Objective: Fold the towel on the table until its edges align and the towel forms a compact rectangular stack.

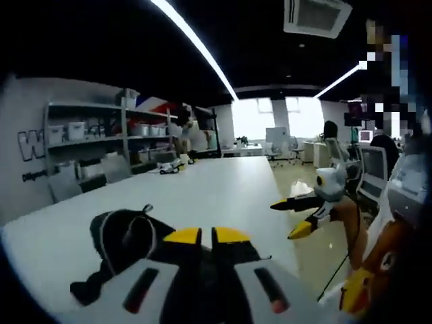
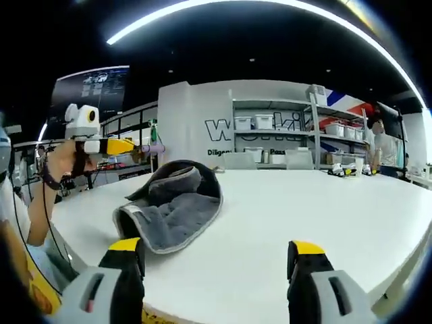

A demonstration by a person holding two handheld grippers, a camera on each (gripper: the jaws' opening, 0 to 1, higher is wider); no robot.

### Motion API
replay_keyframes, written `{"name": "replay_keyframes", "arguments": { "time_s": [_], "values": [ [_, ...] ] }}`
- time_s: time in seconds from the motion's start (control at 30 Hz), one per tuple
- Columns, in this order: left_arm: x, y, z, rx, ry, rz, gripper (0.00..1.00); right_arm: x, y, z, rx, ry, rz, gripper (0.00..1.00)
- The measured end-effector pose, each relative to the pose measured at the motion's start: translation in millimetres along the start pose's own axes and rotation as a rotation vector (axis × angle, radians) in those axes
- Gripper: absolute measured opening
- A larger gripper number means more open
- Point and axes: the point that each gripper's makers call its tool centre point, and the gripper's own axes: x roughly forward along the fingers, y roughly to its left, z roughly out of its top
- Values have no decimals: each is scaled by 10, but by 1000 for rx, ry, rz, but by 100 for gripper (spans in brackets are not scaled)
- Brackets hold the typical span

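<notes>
Crumpled dark grey terry towel [image 2: 172, 206] lies bunched nr table [image 2: 317, 216] edge. Right gripper [image 2: 219, 260] jaws spread wide, empty. Left gripper [image 1: 206, 236] tips nearly together, holding nothing. Best: spread towel flat first, pinch two corners, fold edge to edge.

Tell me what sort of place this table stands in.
Probably an open-plan office or lab workspace: metal shelving stacked with storage bins, office chairs at desks by bright windows, and a long white table bearing the grey towel.
</notes>
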Motion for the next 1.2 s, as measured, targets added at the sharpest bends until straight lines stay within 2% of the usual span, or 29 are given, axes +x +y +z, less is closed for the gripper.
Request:
{"name": "replay_keyframes", "arguments": {
  "time_s": [0.1,0.23,0.37,0.47,0.53,0.6,0.67,0.73,0.87,1.0,1.07,1.1,1.2],
  "values": [
    [-379,105,-216,-39,6,97,10,51,83,29,-14,3,20,91],
    [-881,224,-522,-143,-14,219,17,136,230,61,-40,14,61,91],
    [-1395,397,-910,-200,24,392,25,189,367,93,-64,24,97,91],
    [-1633,458,-1125,-209,70,473,30,228,487,127,-80,24,130,91],
    [-1765,487,-1227,-213,84,516,40,264,561,142,-87,25,149,91],
    [-1825,495,-1268,-225,83,526,50,293,611,137,-97,33,160,91],
    [-1865,498,-1282,-235,73,533,54,322,658,120,-106,44,169,91],
    [-1879,500,-1266,-236,60,530,56,340,693,106,-112,53,175,91],
    [-1868,509,-1200,-225,33,525,73,346,734,85,-123,66,178,91],
    [-1875,528,-1156,-212,27,533,83,343,735,72,-126,74,170,90],
    [-1892,551,-1169,-212,43,553,94,342,739,61,-127,78,168,89],
    [-1939,594,-1188,-235,49,593,99,341,745,50,-128,81,168,89],
    [-2017,637,-1204,-229,63,628,99,343,767,25,-131,90,171,89]
  ]
}}
